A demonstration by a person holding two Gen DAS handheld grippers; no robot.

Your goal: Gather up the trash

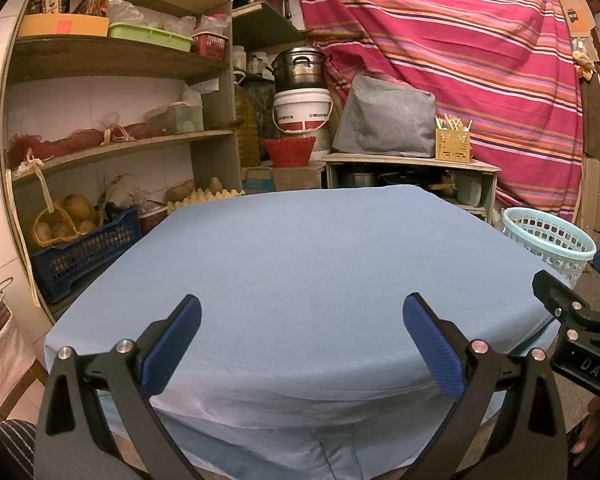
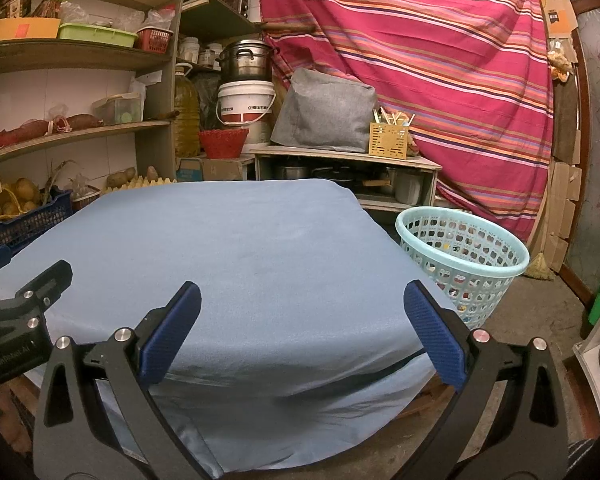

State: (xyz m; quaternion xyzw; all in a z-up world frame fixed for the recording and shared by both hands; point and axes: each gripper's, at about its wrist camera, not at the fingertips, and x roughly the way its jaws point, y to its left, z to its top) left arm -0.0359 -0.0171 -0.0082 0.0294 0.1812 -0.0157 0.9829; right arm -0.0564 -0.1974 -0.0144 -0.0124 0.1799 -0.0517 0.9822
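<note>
A table covered with a light blue cloth [image 1: 300, 264] fills the middle of both views [image 2: 240, 248]; no trash shows on it. A pale turquoise perforated basket [image 2: 462, 256] stands on the floor at the table's right, with coloured scraps visible through its holes; it also shows at the right in the left wrist view [image 1: 548, 242]. My left gripper [image 1: 302, 340] is open and empty over the table's near edge. My right gripper [image 2: 302, 330] is open and empty over the near right part of the table.
Wooden shelves [image 1: 112, 140] with potatoes, boxes and a blue crate [image 1: 80, 252] stand at the left. A low cabinet [image 2: 348, 168] with a grey bag, pot and white bucket [image 2: 246, 102] stands behind the table. A striped red cloth [image 2: 440, 72] hangs at the back.
</note>
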